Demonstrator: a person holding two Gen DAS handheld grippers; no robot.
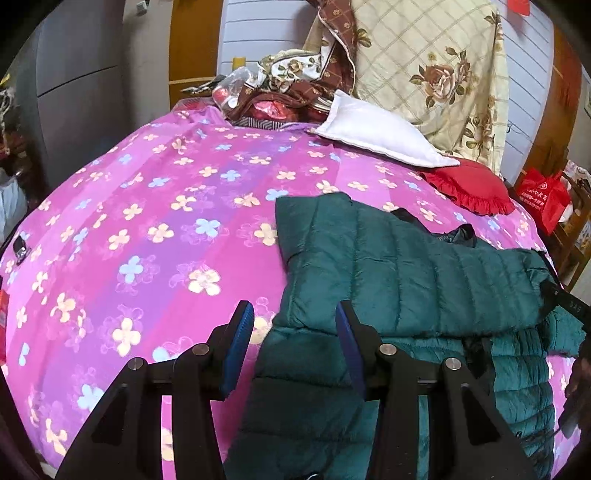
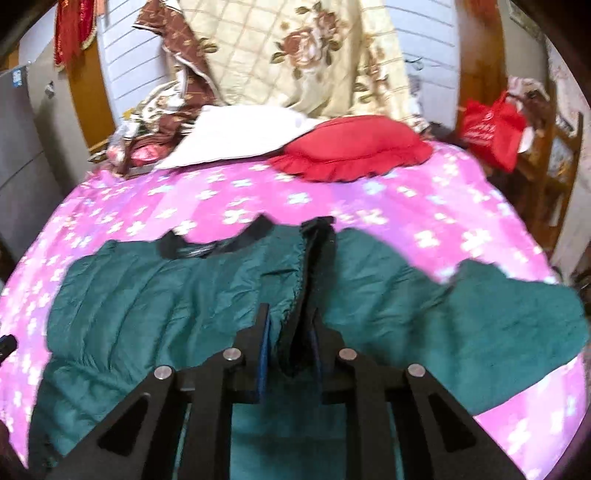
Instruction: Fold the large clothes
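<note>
Pink flowered bed (image 1: 155, 206) is carrying the green jacket (image 1: 399, 266) near its front edge; right gripper (image 2: 290, 332) is pinching the jacket's front edge to fold it, left gripper (image 1: 295, 325) is hovering open.

Home bedroom, lived-in. Bed (image 1: 147, 229) under a pink-purple flowered sheet fills both views. At its head: white pillow (image 1: 373, 129), red ruffled cushion (image 1: 469, 188), and a cream rose-print quilt (image 1: 436, 74) heaped against a pale slatted headboard (image 1: 251, 33). More floral bedding and small clutter (image 1: 266, 96) bunched at the head's other side. Wooden door panel (image 1: 194, 40) and grey wardrobe (image 1: 74, 85) beside the bed. Red shopping bag (image 2: 491, 129) on a wooden shelf unit (image 2: 554, 155) at the far side. Red fabric hanging (image 2: 74, 26) on the wall.
</note>
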